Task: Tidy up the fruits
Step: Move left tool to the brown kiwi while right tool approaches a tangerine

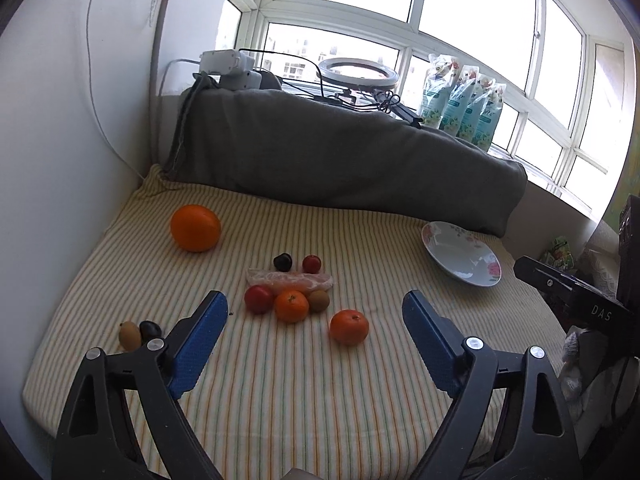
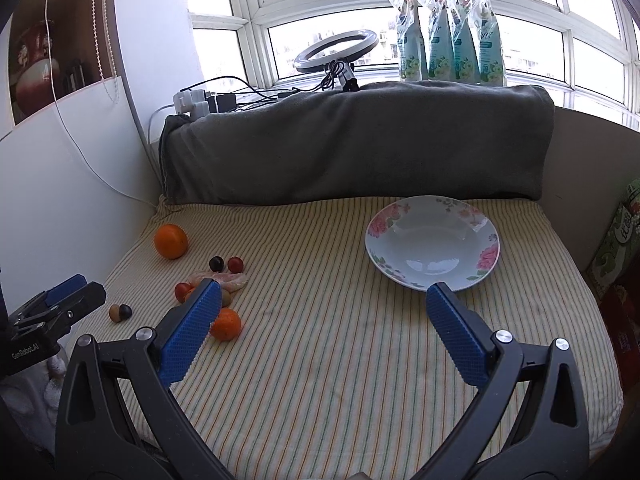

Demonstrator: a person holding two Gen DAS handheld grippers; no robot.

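Both tongs point(image 1: 315, 304) point(image 2: 323, 294) agape above fruit; floral plate point(image 2: 434, 242) bare.

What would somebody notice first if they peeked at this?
Probably the big orange, bright against the striped cloth at far left, near the white wall. Next, the little pile of small fruits mid-cloth, straight ahead of the left gripper with its blue jaws wide apart. Then the flowery plate, empty, on the right.

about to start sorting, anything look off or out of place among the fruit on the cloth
One non-fruit item: a crumpled clear plastic wrapper lies in the middle of the fruit cluster, touching the small orange. Otherwise nothing looks spilled or damaged. The floral plate sits upright and empty, apart from the fruit.
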